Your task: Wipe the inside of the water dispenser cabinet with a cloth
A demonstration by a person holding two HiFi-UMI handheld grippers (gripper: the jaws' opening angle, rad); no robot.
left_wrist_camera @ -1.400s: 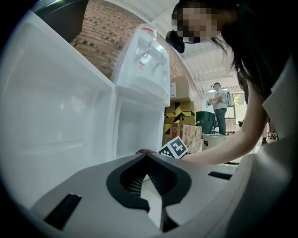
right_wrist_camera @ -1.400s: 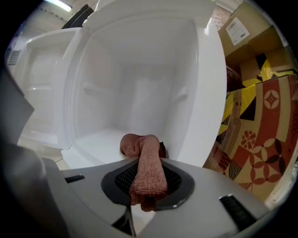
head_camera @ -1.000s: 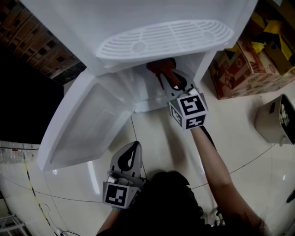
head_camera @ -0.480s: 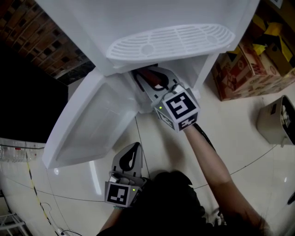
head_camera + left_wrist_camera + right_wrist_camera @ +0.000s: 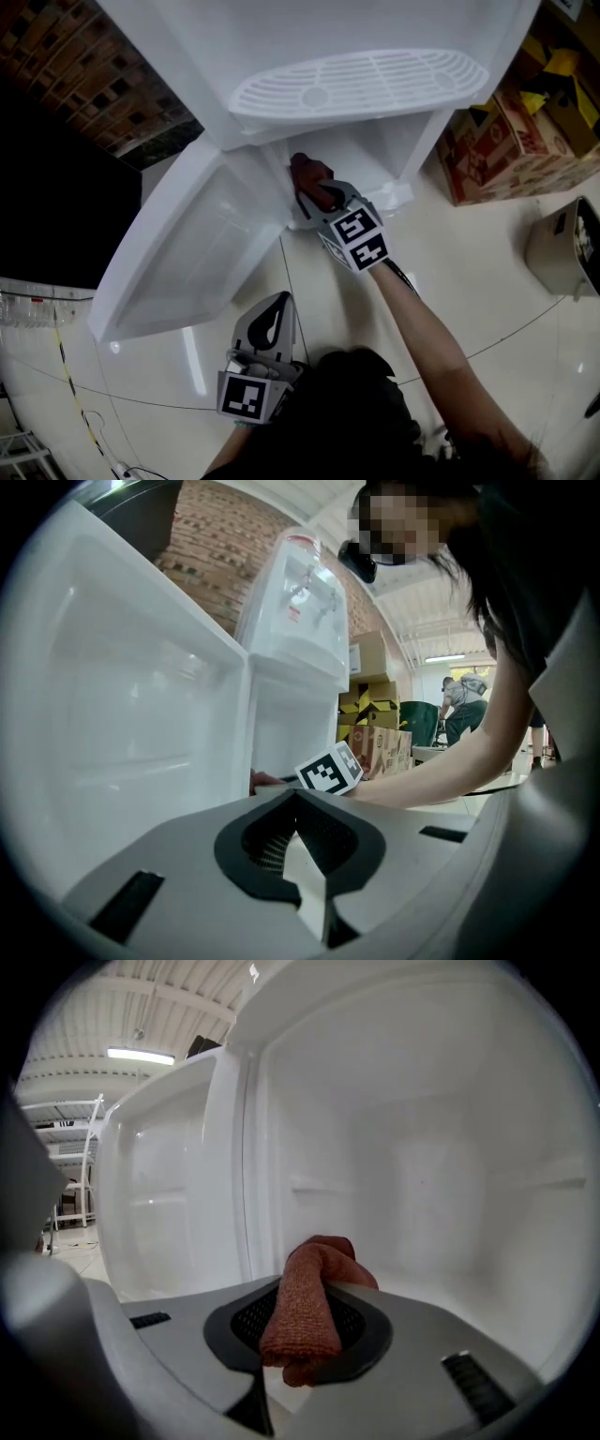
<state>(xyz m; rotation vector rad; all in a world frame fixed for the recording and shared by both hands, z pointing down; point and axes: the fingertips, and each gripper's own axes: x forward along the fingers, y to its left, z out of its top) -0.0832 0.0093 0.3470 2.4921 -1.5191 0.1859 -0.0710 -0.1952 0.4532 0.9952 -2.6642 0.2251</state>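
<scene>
Right gripper: I have it reaching into the open lower compartment of the dispenser, with my arm stretched out behind it.
Right jaws: clamped on the cloth, which fills the gap between the pads and bulges out past the tips.
Cloth: a reddish-brown roll, folded over on itself. In the head view it sits low at the left side of the cabinet opening, near the hinge edge of the door.
Cloth contact: I cannot tell whether it is pressing on the white inner wall or only close to it.
Cabinet interior: plain white walls with a shallow ledge on each side, seen in the right gripper view.
Door: swung wide open to the left, with its inner face turned up toward me.
Left gripper: held low near my body over the tiled floor, well apart from the cabinet and pointing toward it.
Left jaws: tips brought together, with nothing between them.
Drip grille: juts out above the opening, directly over the right gripper.
Cardboard boxes: stand on the floor just beside the dispenser's right side.
</scene>
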